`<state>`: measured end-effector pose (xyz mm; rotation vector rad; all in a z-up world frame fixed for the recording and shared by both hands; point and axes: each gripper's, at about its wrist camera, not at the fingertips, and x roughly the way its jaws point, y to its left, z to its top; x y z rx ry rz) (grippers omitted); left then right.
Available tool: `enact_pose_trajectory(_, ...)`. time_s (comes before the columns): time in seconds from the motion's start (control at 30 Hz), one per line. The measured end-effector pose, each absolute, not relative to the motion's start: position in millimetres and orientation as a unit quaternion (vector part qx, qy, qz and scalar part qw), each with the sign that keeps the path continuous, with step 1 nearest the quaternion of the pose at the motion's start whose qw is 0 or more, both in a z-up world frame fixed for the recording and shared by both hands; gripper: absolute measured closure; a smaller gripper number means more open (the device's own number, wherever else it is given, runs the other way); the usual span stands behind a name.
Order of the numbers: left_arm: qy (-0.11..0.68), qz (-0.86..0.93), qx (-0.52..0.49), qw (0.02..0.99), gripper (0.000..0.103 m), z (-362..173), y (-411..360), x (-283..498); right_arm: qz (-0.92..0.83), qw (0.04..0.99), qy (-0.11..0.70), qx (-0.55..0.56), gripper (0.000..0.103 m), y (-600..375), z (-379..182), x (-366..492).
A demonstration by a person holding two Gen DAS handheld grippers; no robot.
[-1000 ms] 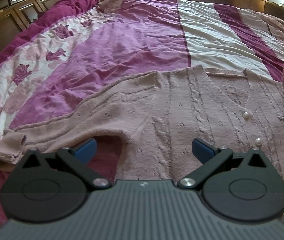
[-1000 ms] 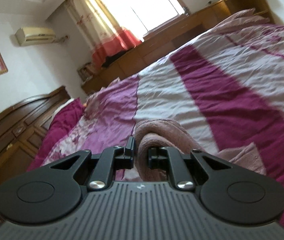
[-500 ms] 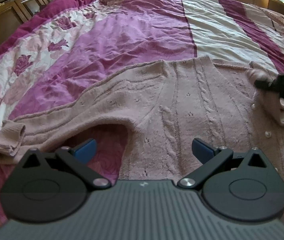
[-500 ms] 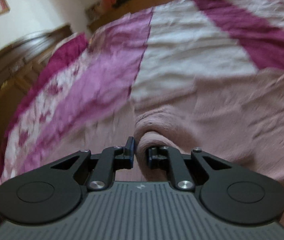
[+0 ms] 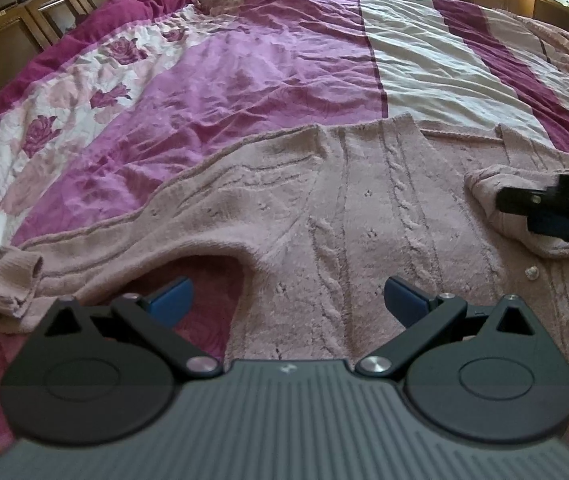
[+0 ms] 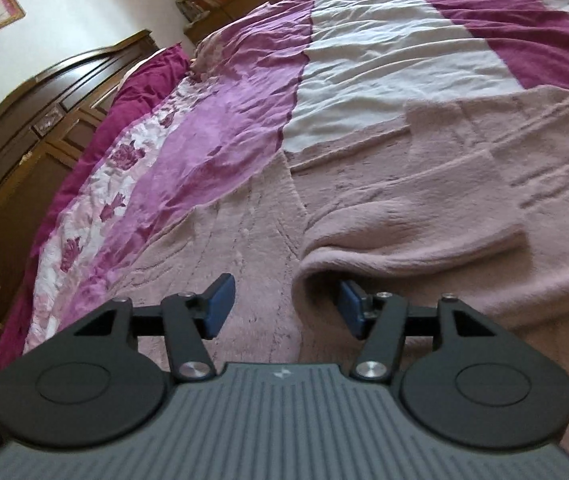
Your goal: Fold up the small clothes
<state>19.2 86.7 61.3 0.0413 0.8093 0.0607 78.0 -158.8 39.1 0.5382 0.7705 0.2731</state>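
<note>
Pink cardigan (image 5: 364, 216) lying on bed (image 5: 244, 80); right sleeve (image 6: 404, 224) folded in, left outstanding. Right gripper (image 6: 284, 306) opening, releasing sleeve; left gripper (image 5: 288, 296) hovering wide, empty.

A dusty pink knitted cardigan (image 5: 364, 216) with cable pattern and pearl buttons lies flat on the bed (image 5: 244, 80). One sleeve (image 5: 84, 256) stretches out beyond the left fingers (image 5: 170, 298). The other sleeve (image 6: 424, 232) is folded across the body, its edge between the right fingers (image 6: 350, 308).
</note>
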Motion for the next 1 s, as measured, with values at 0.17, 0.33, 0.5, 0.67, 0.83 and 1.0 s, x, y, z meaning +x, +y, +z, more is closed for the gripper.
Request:
enact_pose_trajectory(0.17,0.395,0.020,0.021,0.918,0.000,62,80,22,0.121,0.887,0.371,0.246,0.038,-180,59,51)
enact_pose_trajectory(0.33,0.389,0.005,0.021,0.921,0.000,66,70,22,0.109,0.907,0.348,0.211,0.034,-197,73,25)
enact_pose_trajectory(0.5,0.386,-0.014,0.030,0.922,0.000,68,52,23,0.069,0.927,0.322,0.180,0.034,-211,75,6)
enact_pose_trajectory(0.67,0.378,-0.027,0.046,0.924,0.000,69,33,25,0.017,0.940,0.308,0.146,0.034,-220,69,-1)
enact_pose_trajectory(0.83,0.375,-0.038,0.059,0.925,0.000,68,12,29,-0.002,0.939,0.305,0.158,0.034,-236,63,-3)
enact_pose_trajectory(1.0,0.364,-0.053,0.074,0.927,0.000,68,-11,33,-0.005,0.936,0.307,0.171,0.034,-245,57,0)
